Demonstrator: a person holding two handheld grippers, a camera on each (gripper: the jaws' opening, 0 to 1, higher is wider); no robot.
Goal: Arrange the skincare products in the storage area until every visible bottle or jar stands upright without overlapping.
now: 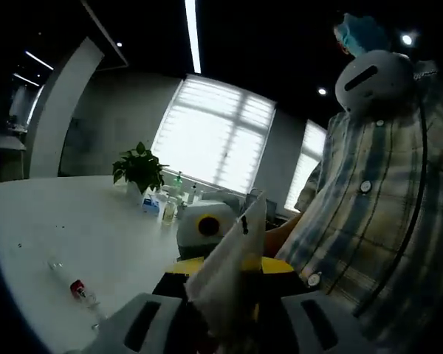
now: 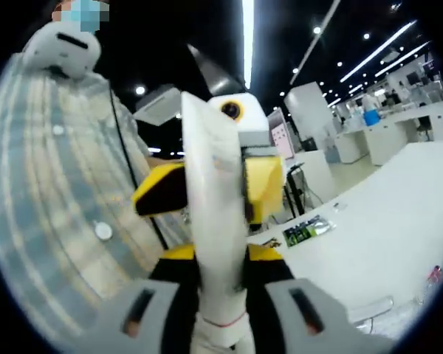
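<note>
You hold a white, flat-ended squeeze tube [image 2: 214,243] upright in your right gripper [image 2: 220,317], its grey jaws clenched on the tube's lower body; the smooth plastic tapers to a crimped top. Your left gripper [image 1: 223,324] grasps a crinkled white tube or sachet [image 1: 232,269], which one I cannot tell. Just beyond each sits the other gripper's yellow-and-white body. On the smooth white table [image 1: 81,228], a small clear vial with a red band [image 1: 80,291] lies near left; far off, bottles [image 1: 168,206] cluster beside a leafy potted plant [image 1: 139,169]. A plaid-shirted person [image 1: 376,221] stands right.
</note>
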